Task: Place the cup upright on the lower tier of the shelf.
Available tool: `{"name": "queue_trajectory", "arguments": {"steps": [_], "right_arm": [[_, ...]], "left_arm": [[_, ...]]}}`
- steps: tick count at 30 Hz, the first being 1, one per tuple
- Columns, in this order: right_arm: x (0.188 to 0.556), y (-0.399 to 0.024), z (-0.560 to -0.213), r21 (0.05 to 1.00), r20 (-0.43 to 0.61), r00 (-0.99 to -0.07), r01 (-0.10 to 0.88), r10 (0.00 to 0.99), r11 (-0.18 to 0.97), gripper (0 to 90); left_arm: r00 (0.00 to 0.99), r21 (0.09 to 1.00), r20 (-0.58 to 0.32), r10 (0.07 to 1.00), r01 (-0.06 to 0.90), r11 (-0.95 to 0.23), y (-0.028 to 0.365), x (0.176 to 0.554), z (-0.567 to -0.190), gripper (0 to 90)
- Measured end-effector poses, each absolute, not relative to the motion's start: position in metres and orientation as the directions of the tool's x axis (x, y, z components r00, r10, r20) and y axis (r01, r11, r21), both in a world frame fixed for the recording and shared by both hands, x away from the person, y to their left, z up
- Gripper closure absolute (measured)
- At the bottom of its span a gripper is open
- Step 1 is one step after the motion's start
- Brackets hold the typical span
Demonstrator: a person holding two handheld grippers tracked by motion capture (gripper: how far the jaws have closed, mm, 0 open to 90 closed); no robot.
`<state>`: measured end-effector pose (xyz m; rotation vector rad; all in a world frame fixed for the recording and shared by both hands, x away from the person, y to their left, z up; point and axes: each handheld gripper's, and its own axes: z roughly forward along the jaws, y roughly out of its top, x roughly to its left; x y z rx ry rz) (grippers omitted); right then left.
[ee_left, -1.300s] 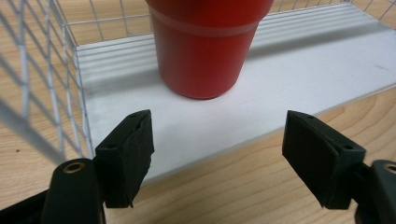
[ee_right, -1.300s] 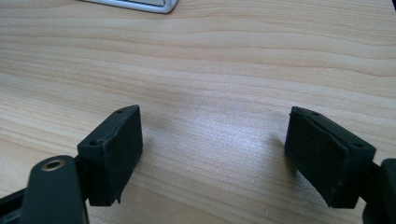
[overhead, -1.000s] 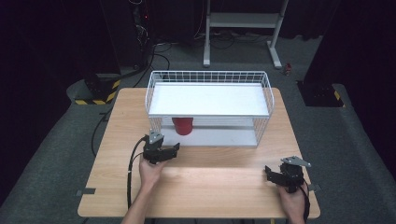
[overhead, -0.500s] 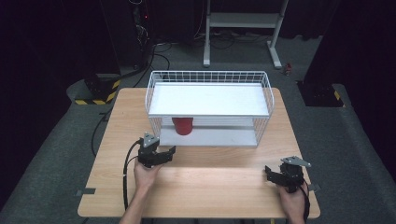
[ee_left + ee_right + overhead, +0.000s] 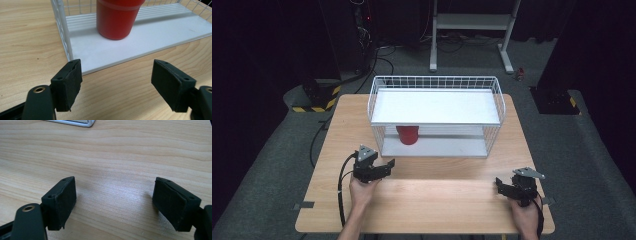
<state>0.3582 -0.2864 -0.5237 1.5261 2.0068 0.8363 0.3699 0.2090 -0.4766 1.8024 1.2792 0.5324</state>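
A white wire rack (image 5: 435,115) stood at the far middle of the wooden table (image 5: 427,195). A red cup (image 5: 117,17) sat on the rack's lower shelf, toward its left end. The left gripper (image 5: 381,169) lay just in front of the rack's left corner, jaws spread and empty. The right gripper (image 5: 507,188) rested well off the rack's front right, jaws likewise released.

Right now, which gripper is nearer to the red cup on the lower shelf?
Left. The left gripper is just in front of the white wire rack, open and aimed at the red cup. The right gripper rests at the table's near right corner, far from it.
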Motion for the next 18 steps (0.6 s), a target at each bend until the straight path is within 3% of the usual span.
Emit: {"name": "queue_trajectory", "arguments": {"steps": [18], "right_arm": [[0.358,-0.286,-0.524,0.716,-0.012,-0.262,0.671,0.965,0.191,19.1]], "left_arm": [[0.36,0.826,-0.15,0.921,0.558,-0.084,0.235,0.35,-0.478,26.1]]}}
